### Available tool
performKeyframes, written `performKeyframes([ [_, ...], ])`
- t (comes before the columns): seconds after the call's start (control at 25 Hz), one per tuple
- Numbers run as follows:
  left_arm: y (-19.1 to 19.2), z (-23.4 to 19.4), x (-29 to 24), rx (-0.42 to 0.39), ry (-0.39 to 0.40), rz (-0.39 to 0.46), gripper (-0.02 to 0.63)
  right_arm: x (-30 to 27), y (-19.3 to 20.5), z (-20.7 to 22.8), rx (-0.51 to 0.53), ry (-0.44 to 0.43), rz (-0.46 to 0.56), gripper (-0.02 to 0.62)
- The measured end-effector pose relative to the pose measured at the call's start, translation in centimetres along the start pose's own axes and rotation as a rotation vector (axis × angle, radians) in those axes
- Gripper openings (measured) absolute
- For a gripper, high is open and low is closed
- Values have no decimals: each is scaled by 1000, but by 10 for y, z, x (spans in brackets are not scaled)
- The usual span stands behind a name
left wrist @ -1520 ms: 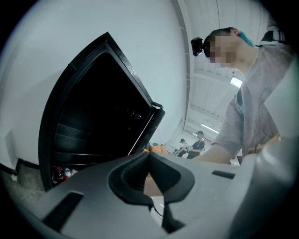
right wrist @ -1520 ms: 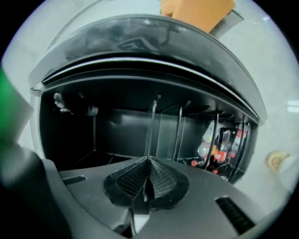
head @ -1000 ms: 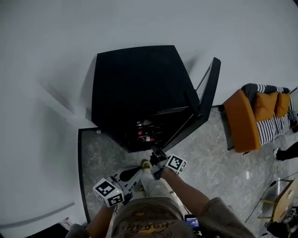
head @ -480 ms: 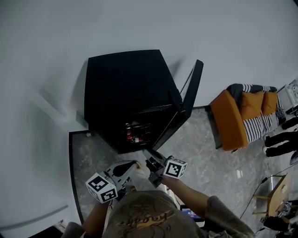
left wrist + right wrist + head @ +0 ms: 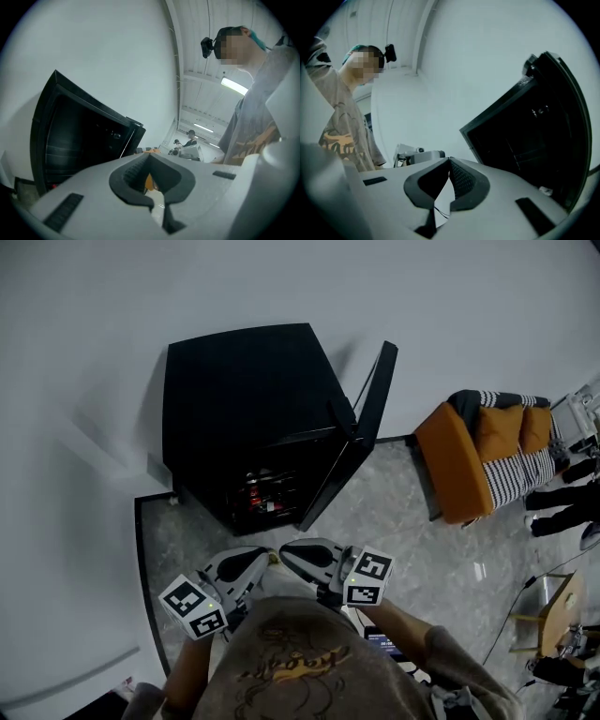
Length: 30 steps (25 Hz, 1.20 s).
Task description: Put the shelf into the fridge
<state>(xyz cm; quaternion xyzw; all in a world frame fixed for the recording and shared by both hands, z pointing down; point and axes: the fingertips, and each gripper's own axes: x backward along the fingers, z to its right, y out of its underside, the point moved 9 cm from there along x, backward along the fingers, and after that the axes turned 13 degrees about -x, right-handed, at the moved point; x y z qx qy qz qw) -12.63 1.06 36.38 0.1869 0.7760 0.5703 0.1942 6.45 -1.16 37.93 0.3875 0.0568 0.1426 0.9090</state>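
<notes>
With my left gripper (image 5: 253, 561) and right gripper (image 5: 298, 557) both pinched shut on nothing at lower centre and no loose shelf in sight, I'd find it, then slide it level past the open door (image 5: 364, 437) into the fridge (image 5: 248, 399) at upper centre.

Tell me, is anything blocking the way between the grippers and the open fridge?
Nothing visible does. Only bare floor lies between the left gripper, the right gripper and the fridge, whose door stands open. Both grippers are shut and empty; no loose shelf shows.
</notes>
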Motion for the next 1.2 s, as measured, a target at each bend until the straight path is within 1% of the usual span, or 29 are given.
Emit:
performKeyframes([
  [0.08,-1,3,3,-2,3,5,6,0,1,-11,42,-33,-36,20],
  [0.2,-1,5,4,-4,7,7,6,2,3,-19,58,-64,-57,20],
  [0.44,3,8,6,13,16,5,6,3,3,-26,97,-81,-79,20],
  [0.6,7,12,8,21,22,1,6,4,7,-28,117,-80,-114,20],
  [0.96,9,14,14,23,35,-5,6,3,11,-32,109,-61,-133,20],
  [1.2,17,16,18,17,20,25,6,3,11,-34,133,-63,-147,20],
])
